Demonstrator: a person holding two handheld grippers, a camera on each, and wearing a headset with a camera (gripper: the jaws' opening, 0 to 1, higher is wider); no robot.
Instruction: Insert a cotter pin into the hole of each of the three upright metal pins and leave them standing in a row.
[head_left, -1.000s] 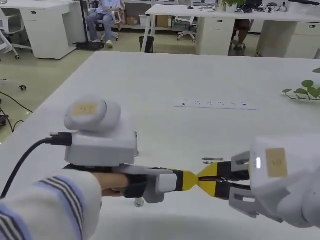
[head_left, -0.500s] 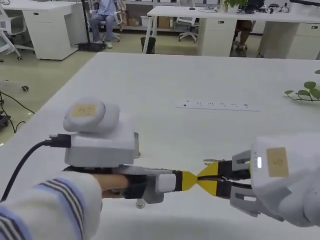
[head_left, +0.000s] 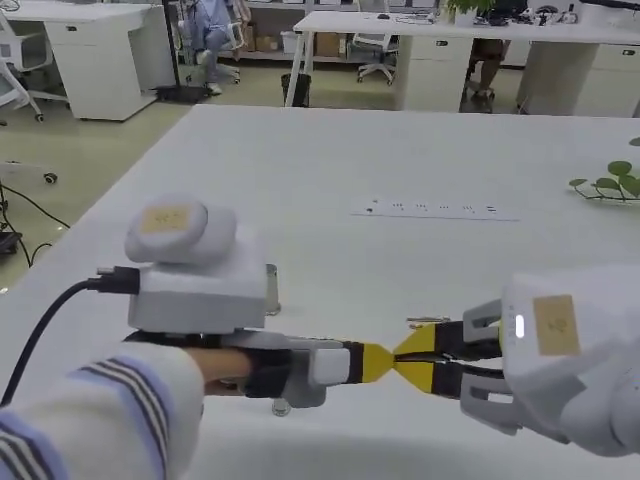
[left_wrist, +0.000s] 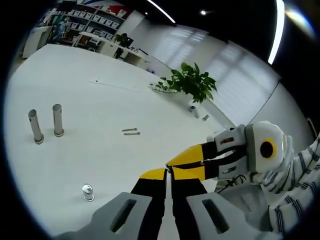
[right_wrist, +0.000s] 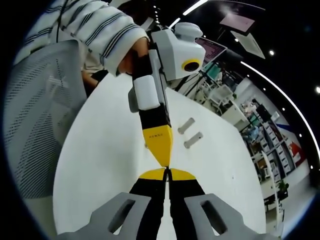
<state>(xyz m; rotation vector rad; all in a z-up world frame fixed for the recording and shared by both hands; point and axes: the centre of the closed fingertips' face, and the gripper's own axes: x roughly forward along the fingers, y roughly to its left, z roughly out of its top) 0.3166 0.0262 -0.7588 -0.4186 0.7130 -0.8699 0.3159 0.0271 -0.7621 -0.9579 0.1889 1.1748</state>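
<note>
My left gripper (head_left: 385, 362) and right gripper (head_left: 402, 360) meet tip to tip low over the white table (head_left: 330, 160), both shut, and I see nothing between either pair of yellow tips. In the left gripper view, its jaws (left_wrist: 168, 172) touch the right gripper (left_wrist: 172, 164), which comes in from the right. Two upright metal pins (left_wrist: 35, 126) (left_wrist: 57, 120) stand side by side at the left, and a third pin (left_wrist: 88, 191) stands nearer. Two cotter pins (left_wrist: 131, 131) lie flat beyond. The right gripper (right_wrist: 167, 172) faces the left gripper (right_wrist: 164, 161), with two pins (right_wrist: 186, 125) (right_wrist: 193, 140) behind it.
A socket strip (head_left: 435, 209) sits in the tabletop farther back. A leafy plant (head_left: 610, 182) stands at the right edge. A black cable (head_left: 40, 330) trails off the left gripper. A mesh chair (right_wrist: 40, 115) is behind the person. Desks and seated people are across the room.
</note>
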